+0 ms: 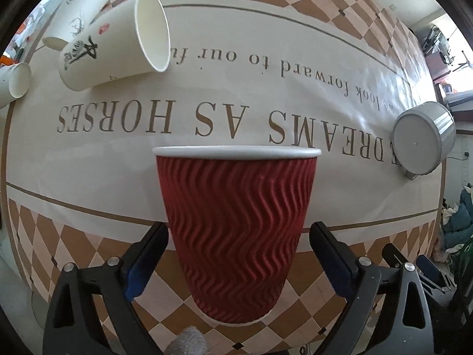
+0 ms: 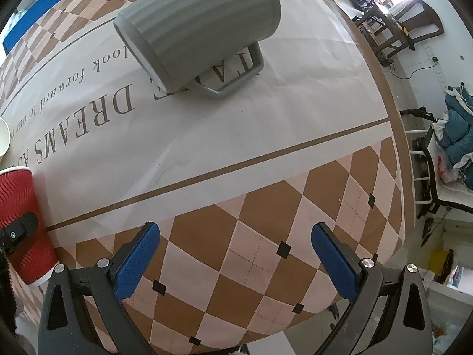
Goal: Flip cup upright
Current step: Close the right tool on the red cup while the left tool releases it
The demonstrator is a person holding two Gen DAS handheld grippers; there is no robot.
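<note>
A red ribbed paper cup [image 1: 236, 230] with a white rim stands upright on the table, between the fingers of my left gripper [image 1: 238, 233]. The jaws stand wide, with a narrow gap to the cup on each side. The cup also shows at the left edge of the right wrist view [image 2: 20, 222], with a left finger [image 2: 17, 230] beside it. A grey ribbed mug [image 2: 201, 26] with a handle lies on its side ahead of my right gripper [image 2: 236, 236], which is open and empty over the checkered cloth. The mug shows base-on in the left wrist view [image 1: 422, 140].
Three white paper cups lie on their sides at the far left: a printed one [image 1: 118, 41] with its mouth facing right, one behind it [image 1: 79, 9] and one at the edge [image 1: 14, 82]. The table's edge [image 2: 393, 148] runs at the right, with chairs and clutter beyond.
</note>
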